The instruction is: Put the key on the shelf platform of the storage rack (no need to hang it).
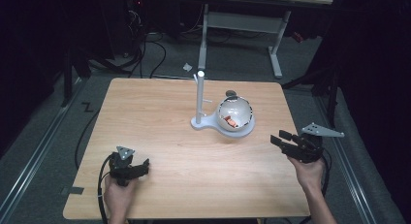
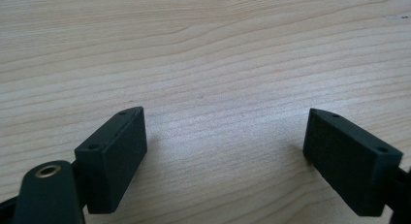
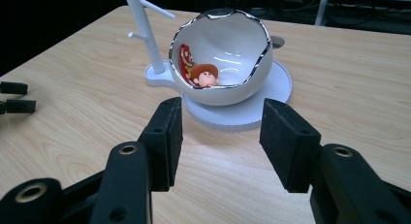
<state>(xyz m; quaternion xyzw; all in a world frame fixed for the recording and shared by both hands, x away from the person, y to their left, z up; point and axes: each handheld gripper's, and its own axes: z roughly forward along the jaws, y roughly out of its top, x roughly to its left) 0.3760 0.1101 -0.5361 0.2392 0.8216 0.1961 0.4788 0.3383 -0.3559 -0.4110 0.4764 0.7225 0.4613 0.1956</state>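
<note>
The left gripper (image 1: 130,167) rests low on the counter (image 1: 160,112), its jaws spread wide with nothing but bare wood grain between them; it would do best to keep out of the way until a second hold is wanted.

Ahead of the right gripper (image 3: 220,136), whose jaws stand partly apart and released on nothing, sits the eggshell-shaped white bowl (image 3: 228,49) on its white base (image 3: 271,95), with a thin post (image 3: 145,30) rising just to the left of the jaws' line. Inside the bowl, low against the near wall, lies a small toy figure with a brown hat (image 3: 206,74), and a spotted red piece (image 3: 186,59) stands beside it.

The step looks like a reach for that figure. A good approach would bring the jaws over the jagged rim from above, tilted downward, clear of the post, and close gently on the hat without nudging the bowl off its base
</note>
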